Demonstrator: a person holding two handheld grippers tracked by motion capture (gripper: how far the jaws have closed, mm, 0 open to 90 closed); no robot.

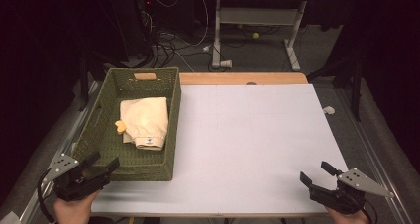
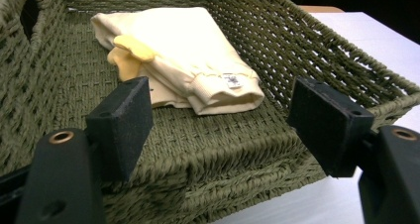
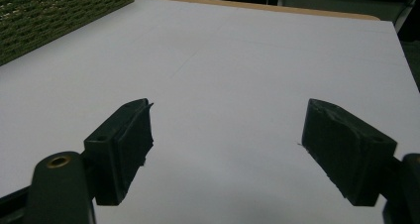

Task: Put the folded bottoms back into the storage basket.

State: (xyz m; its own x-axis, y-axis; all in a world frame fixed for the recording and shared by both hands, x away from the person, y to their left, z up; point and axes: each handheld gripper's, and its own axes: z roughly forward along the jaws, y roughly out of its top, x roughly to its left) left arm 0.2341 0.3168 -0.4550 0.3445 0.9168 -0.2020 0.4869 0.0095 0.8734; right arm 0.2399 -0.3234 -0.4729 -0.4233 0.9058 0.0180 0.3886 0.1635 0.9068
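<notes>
Both grippers held nothing, jaws spread wide.
Left gripper (image 1: 103, 163) hovered at the green woven basket's (image 1: 163, 165) near rim; right gripper (image 1: 315, 173) over the white table (image 1: 247, 135).

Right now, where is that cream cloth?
In the high view the cloth lies folded inside the green basket at the table's left, just beyond the left gripper.

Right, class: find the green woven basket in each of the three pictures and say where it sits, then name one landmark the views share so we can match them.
High view: green woven basket at left, on the table, just ahead of the left hand-held gripper.
Left gripper view: it spans most of the frame, its near wall between the open jaws.
Right gripper view: one corner of its wall at top left.
Shared landmark: the white tabletop, beside the basket in all three.
</notes>
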